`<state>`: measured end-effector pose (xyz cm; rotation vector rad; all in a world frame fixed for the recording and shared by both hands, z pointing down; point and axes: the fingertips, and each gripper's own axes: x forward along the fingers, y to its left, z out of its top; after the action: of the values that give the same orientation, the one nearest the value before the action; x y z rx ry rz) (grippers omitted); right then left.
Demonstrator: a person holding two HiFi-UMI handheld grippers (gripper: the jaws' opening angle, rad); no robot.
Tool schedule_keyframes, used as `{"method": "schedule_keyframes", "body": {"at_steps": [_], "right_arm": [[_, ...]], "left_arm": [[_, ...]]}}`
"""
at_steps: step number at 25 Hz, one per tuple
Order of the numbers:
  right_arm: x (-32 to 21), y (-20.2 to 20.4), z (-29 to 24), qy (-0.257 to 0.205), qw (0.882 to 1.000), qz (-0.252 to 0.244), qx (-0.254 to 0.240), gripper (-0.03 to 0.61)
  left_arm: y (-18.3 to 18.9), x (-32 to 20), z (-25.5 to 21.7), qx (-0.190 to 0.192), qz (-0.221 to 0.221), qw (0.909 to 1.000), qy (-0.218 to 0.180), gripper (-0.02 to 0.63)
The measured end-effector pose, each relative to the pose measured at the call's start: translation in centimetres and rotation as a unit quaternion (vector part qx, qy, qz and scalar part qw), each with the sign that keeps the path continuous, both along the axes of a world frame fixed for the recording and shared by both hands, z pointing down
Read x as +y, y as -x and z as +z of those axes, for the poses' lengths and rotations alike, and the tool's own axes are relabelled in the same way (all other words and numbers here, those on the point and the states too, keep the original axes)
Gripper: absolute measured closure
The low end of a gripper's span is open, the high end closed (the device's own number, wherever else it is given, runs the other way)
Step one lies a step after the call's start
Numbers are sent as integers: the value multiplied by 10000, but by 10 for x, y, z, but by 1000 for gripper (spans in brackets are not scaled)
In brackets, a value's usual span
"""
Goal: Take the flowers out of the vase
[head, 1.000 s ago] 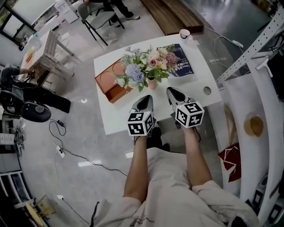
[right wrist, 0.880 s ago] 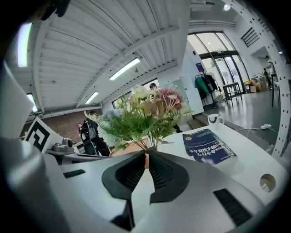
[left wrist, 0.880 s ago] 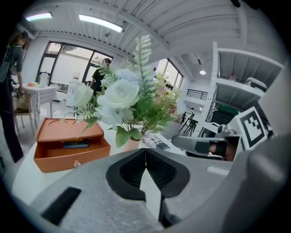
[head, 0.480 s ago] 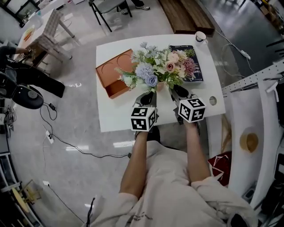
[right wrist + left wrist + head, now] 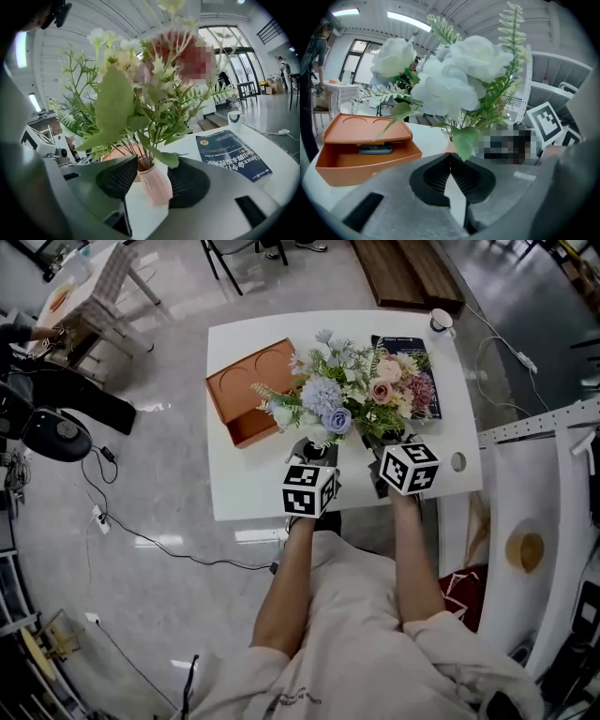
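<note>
Orange box (image 5: 246, 401): left of the bouquet; we steer clear of it.
Left tongs (image 5: 450, 157): clenched and empty below the white blooms; we'd part them for the stems.
Flowers (image 5: 352, 395): in the pink vase (image 5: 154, 183), mid-tabletop (image 5: 246, 488).
Right tongs (image 5: 151, 174): just parted, straddling the vase; we'd steady it.
Room: near edge close; open above.

Person wore a pale beige short-sleeved T-shirt (image 5: 375, 643), loose, sleeves ending above the elbows. The left gripper (image 5: 450, 159) was a grey moulded shell with black ribbed pads (image 5: 433, 177) and a white cube of black square markers (image 5: 307, 489); the right gripper (image 5: 152, 177) matched, with its own marker cube (image 5: 410, 468).
</note>
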<state>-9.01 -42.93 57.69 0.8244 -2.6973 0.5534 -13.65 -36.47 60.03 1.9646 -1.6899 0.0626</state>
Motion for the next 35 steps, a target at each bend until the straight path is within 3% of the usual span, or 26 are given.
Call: {"method": "schedule_keyframes", "body": {"at_steps": [6,10,14,26,31,32,35], "right_arm": [[-5,10,-1,-340,9993,28,122,413],[-2,12,-3,-523,9985,36,136,499],[-1,13,-4,-499,9987,32,110,529],[-3,14,-12,-276,9995,120,-22,540],[-5,12,-11,-200,9997,111,-60,540],[-5,12,-10,-190,9997,99,-69,540],[-8,13,-9,-139,9998,71,-80,540]], "left_arm": [[3,-7,6,44,110,9999,79,603],[5,-10,4,36,134,9999,57,603],[2,-13,1,51,141,9999,44,603],[0,-20,0,106,165,9997,139,603],[-6,-28,-5,221,412,9988,118,601],[-8,-30,-6,229,461,9986,105,596],[-11,-36,-5,278,629,9976,106,473]]}}
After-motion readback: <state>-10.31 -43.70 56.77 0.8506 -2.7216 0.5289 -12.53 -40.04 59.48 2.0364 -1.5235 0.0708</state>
